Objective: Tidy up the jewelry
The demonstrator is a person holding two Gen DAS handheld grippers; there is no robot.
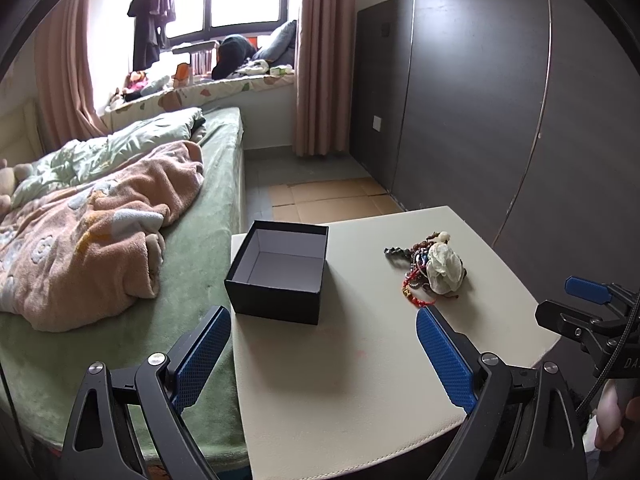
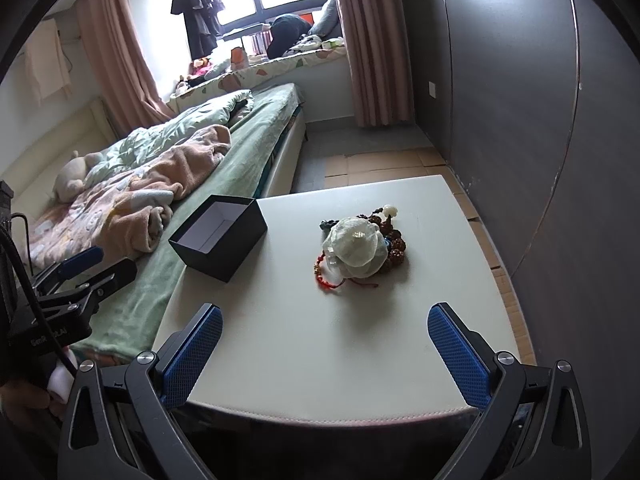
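Observation:
A black open box (image 1: 280, 270) with a pale lining stands empty on the left part of a white table (image 1: 352, 364). To its right lies a tangled pile of bead bracelets (image 1: 418, 276) under a pale gauzy pouch (image 1: 442, 266). My left gripper (image 1: 323, 346) hovers open over the table's near edge, short of the box, with nothing between its fingers. In the right wrist view the same box (image 2: 218, 236) sits at the table's left edge and the pouch (image 2: 356, 252) tops the bracelets (image 2: 394, 246). My right gripper (image 2: 325, 350) is open and empty, well short of the pile.
A bed (image 1: 192, 264) with a green sheet and a pink blanket (image 1: 92, 236) presses against the table's left side. A dark wardrobe wall (image 1: 500, 112) runs along the right. Cardboard sheets (image 1: 332, 196) cover the floor beyond the table. A hand (image 1: 612, 420) holds the other gripper.

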